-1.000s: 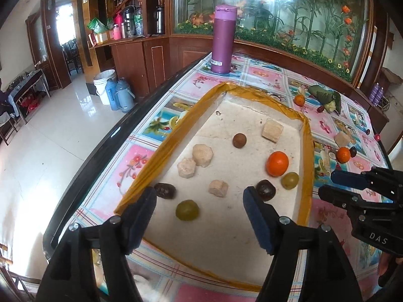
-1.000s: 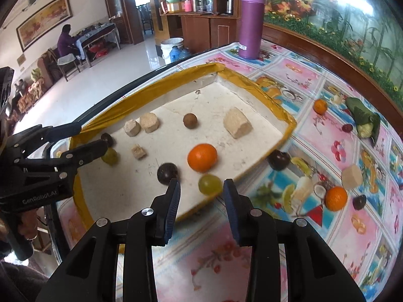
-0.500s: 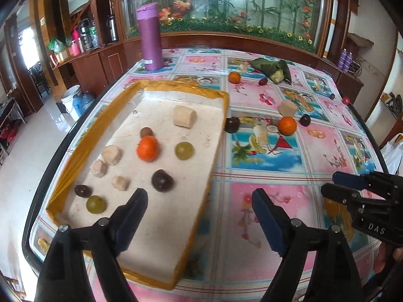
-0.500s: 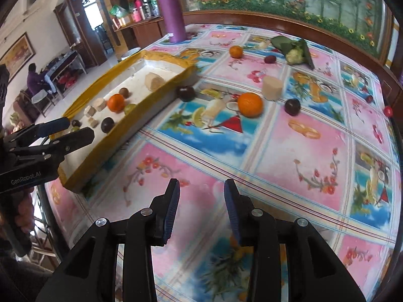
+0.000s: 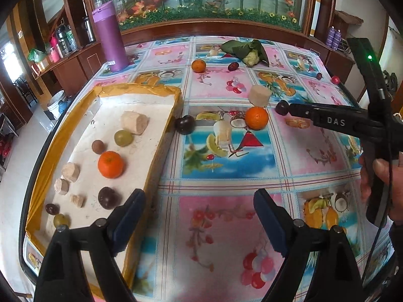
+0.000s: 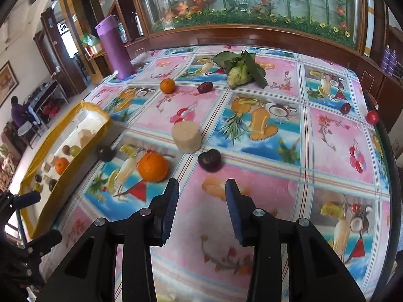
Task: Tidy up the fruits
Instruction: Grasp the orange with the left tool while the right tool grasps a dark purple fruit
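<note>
With both tools empty, the left tool [image 5: 199, 219] spread wide and the right tool [image 6: 201, 209] narrowly parted, we should open the right wider, centre it over the dark plum [image 6: 209, 160] just beyond it on the tabletop [image 6: 264, 191], then carry it left to the yellow-rimmed tray [image 6: 66, 173].

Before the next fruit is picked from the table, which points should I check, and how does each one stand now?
1. Right gripper holds nothing: ok, jaws apart and bare.
2. Left gripper holds nothing: ok, jaws wide, only the patterned tablecloth between them.
3. Dark purple round fruit just ahead of the right gripper, free to grasp: ok, nothing touches it.
4. Large orange fruit and beige cut cylinder stand apart from it: ok.
5. White tray with yellow rim has bare room: ok.
6. Right jaws wide enough for that fruit: cannot tell.
</note>
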A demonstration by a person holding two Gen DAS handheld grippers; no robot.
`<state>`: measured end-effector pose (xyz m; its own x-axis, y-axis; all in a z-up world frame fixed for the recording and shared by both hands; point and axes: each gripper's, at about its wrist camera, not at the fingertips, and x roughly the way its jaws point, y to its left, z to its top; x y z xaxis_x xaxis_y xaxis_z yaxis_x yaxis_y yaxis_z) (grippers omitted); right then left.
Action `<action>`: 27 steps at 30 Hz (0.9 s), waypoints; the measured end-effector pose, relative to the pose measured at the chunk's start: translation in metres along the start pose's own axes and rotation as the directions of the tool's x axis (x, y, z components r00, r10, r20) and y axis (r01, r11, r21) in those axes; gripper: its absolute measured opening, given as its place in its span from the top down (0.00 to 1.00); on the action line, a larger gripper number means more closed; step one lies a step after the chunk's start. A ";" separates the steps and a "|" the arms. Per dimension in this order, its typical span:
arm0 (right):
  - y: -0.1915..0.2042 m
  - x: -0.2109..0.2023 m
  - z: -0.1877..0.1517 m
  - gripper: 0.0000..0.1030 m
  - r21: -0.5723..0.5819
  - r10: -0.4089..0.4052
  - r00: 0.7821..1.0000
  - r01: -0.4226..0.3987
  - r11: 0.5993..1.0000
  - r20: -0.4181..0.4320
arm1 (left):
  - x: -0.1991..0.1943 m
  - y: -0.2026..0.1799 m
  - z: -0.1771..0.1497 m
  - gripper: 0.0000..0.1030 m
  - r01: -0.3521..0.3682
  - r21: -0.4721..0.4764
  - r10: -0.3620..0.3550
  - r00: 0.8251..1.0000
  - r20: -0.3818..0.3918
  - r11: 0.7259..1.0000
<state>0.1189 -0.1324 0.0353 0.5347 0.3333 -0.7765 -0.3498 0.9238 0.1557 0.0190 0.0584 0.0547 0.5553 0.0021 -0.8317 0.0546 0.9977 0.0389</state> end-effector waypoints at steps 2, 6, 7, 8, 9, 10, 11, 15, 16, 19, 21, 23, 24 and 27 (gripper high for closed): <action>-0.004 0.014 0.005 0.64 -0.012 0.006 1.000 -0.006 1.000 -0.007 | 0.007 -0.005 0.007 0.13 -0.005 0.001 0.005 1.000 -0.003 1.000; -0.003 0.030 0.010 0.64 -0.052 0.009 1.000 -0.009 0.999 -0.004 | 0.021 -0.017 0.025 0.13 0.003 -0.012 -0.003 1.000 -0.017 1.000; -0.003 0.031 0.011 0.67 -0.066 0.008 1.000 -0.008 0.998 0.004 | 0.025 -0.020 0.029 0.13 0.006 -0.015 -0.006 1.000 -0.021 1.000; -0.003 0.032 0.012 0.76 -0.073 0.017 1.000 -0.017 0.997 0.005 | 0.030 -0.024 0.034 0.13 0.014 -0.019 -0.014 1.000 -0.022 1.000; -0.004 0.033 0.011 0.77 -0.081 0.020 1.000 -0.020 0.997 0.009 | 0.034 -0.027 0.038 0.13 0.018 -0.023 -0.019 1.000 -0.020 1.000; -0.005 0.031 0.010 0.78 -0.095 0.029 0.999 -0.027 0.995 0.016 | 0.038 -0.032 0.043 0.13 0.018 -0.025 -0.019 1.000 -0.020 1.000; -0.005 0.029 0.009 0.78 -0.109 0.032 0.999 -0.029 0.994 0.021 | 0.043 -0.035 0.048 0.13 0.024 -0.027 -0.025 0.999 -0.021 0.999; -0.018 0.010 0.000 0.78 -0.088 0.036 0.998 -0.031 0.996 0.051 | 0.062 -0.049 0.064 0.13 0.028 -0.029 -0.028 1.000 -0.010 0.999; -0.022 0.006 -0.002 0.78 -0.074 0.038 0.998 -0.034 0.997 0.053 | 0.068 -0.052 0.067 0.14 0.028 -0.029 -0.028 1.000 -0.013 0.999; -0.035 -0.003 -0.009 0.78 -0.034 0.055 0.997 -0.054 0.998 0.049 | 0.083 -0.056 0.074 0.25 0.027 -0.044 -0.027 1.000 0.000 0.999; -0.040 -0.007 -0.014 0.78 -0.024 0.056 0.997 -0.055 0.998 0.048 | 0.095 -0.057 0.077 0.47 0.064 -0.058 -0.065 0.998 -0.015 0.996; -0.043 -0.012 -0.019 0.78 -0.011 0.053 0.997 -0.053 0.999 0.051 | 0.095 -0.060 0.077 0.65 0.075 -0.055 -0.075 0.997 0.008 0.996; -0.044 -0.014 -0.021 0.78 -0.002 0.052 0.997 -0.052 0.999 0.057 | 0.094 -0.062 0.076 0.64 0.087 -0.037 -0.087 0.996 0.007 0.996; -0.045 -0.024 -0.029 0.78 0.016 0.047 0.996 -0.049 0.999 0.072 | 0.087 -0.066 0.068 0.64 0.097 -0.005 -0.097 0.995 -0.004 0.995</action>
<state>0.1001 -0.1873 0.0291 0.5716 0.3895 -0.7221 -0.3629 0.9094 0.2033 0.1205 -0.0118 0.0172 0.5439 -0.0949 -0.8338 0.1046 0.9935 -0.0448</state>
